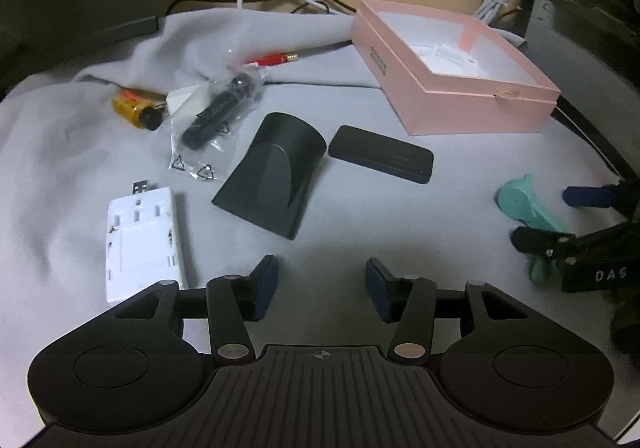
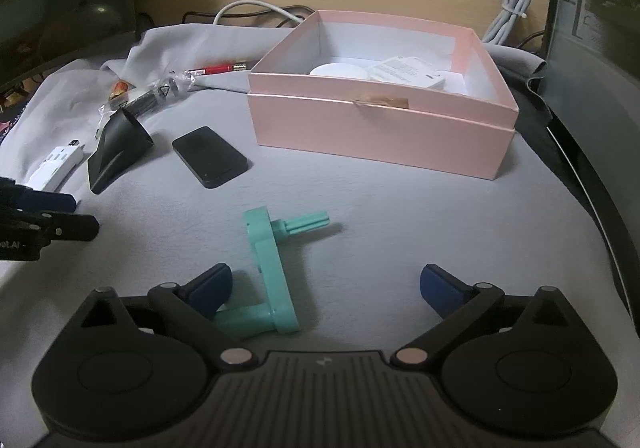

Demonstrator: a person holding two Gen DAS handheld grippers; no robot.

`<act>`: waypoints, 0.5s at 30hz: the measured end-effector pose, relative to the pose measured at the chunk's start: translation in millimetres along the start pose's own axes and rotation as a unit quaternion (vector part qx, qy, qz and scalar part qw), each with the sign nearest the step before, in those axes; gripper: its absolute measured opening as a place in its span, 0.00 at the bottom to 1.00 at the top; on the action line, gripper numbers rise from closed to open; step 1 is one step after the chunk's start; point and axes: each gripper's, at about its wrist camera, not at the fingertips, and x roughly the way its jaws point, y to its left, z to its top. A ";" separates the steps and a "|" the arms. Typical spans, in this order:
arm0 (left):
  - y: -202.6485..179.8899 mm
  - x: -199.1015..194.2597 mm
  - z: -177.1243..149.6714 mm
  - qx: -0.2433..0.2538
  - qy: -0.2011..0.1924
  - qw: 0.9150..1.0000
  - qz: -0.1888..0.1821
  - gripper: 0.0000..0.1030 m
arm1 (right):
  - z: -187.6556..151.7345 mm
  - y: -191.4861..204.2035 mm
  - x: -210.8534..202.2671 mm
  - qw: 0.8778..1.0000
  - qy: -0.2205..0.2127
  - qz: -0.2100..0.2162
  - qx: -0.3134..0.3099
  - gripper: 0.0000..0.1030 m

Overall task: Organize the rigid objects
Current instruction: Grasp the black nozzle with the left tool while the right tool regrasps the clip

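Right tongs point(image 2: 326, 288) spread wide around teal crank point(image 2: 269, 276), long axis pointing away; left tongs point(image 1: 322, 286) apart, empty, farther off.

Right claw point(image 1: 576, 216) body bears white letters "DAS" (remainder cut off). Clear plastic bag point(image 1: 208, 128) carries triangular recycling marks. Pink box point(image 1: 472, 108) print illegible.

Your right gripper point(image 2: 326, 288) stood with its jaws spread wide over the grey cloth point(image 2: 400, 216), nothing clamped. The teal plastic part point(image 2: 269, 260) lay on the cloth between them, its lower end against your left-side pad. Beyond the teal part sat the pink box point(image 2: 380, 128) (open, white items inside). Left of the box lay a flat black slab point(image 2: 210, 157) and a black nozzle point(image 2: 116, 152).
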 end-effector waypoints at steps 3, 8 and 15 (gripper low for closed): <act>3.9 -24.0 7.2 -0.004 -0.060 0.998 0.016 0.50 | -0.3 1.9 -0.5 1.000 0.000 -0.006 0.000 0.98; 13.3 0.9 39.1 0.020 -0.058 0.997 0.047 0.49 | -0.9 2.0 -1.0 1.000 -0.001 -0.007 -0.001 0.98; 13.7 45.5 49.2 0.034 -0.062 0.996 0.060 0.52 | 10.4 1.5 -7.0 1.000 0.022 0.014 0.012 0.85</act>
